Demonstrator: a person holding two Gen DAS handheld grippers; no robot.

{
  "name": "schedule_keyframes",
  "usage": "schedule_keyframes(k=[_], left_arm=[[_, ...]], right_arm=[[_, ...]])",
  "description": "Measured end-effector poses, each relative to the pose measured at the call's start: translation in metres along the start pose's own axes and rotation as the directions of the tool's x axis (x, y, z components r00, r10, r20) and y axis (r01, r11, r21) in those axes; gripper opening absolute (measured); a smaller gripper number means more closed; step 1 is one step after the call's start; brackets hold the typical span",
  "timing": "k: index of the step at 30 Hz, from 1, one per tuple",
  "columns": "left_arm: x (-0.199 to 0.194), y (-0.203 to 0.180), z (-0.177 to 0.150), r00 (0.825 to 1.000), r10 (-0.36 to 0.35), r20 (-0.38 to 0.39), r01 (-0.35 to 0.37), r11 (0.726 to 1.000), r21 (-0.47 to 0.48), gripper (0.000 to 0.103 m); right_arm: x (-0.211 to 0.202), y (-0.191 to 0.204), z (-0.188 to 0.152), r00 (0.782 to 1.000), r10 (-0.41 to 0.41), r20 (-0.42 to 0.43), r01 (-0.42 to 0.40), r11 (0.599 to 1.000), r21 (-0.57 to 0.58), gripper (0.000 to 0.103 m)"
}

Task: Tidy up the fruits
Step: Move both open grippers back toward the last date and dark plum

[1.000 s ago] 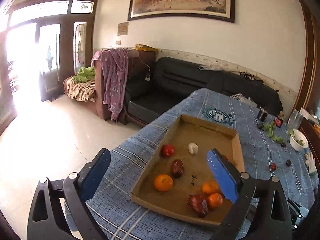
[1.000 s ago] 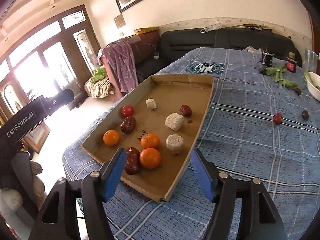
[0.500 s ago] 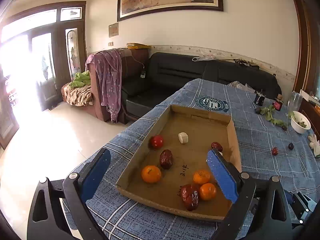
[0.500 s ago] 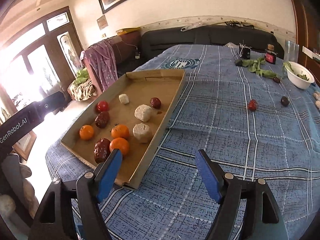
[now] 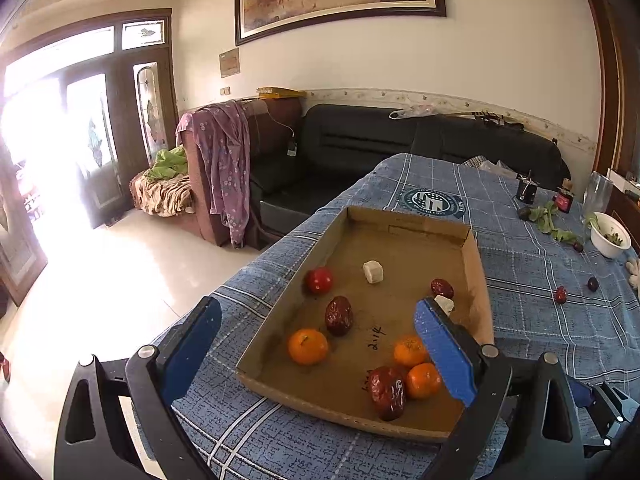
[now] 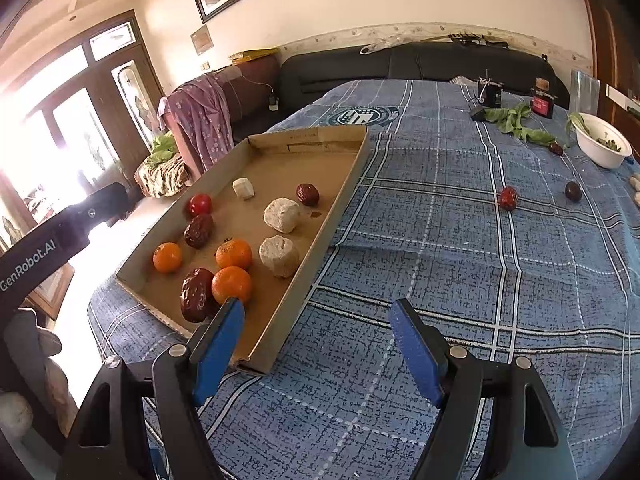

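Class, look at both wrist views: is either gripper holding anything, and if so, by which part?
Nothing is held. The left gripper and right gripper are both open, above the blue checked tablecloth.

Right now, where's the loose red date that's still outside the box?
In the right wrist view the loose red date lies on the blue plaid tablecloth, right of the cardboard tray, with a darker fruit just beyond it toward the white bowl.
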State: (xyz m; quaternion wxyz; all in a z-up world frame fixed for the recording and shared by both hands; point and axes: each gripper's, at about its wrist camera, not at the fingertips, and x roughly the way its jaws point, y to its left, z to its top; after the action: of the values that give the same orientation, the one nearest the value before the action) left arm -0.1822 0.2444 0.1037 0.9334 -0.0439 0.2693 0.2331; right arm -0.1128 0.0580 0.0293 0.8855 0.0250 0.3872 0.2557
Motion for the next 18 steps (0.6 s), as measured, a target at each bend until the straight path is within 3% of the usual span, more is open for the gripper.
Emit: schedule_keyframes(k=[18], left_arm=[[0.004,-0.005,-0.003,1.0,-0.002,-0.022,0.003,0.999,0.036,0.097]], right_arm=[[0.005,-0.011,-0.003,0.999,0.013,-0.033,-0.012,1.0,0.026,0.082]])
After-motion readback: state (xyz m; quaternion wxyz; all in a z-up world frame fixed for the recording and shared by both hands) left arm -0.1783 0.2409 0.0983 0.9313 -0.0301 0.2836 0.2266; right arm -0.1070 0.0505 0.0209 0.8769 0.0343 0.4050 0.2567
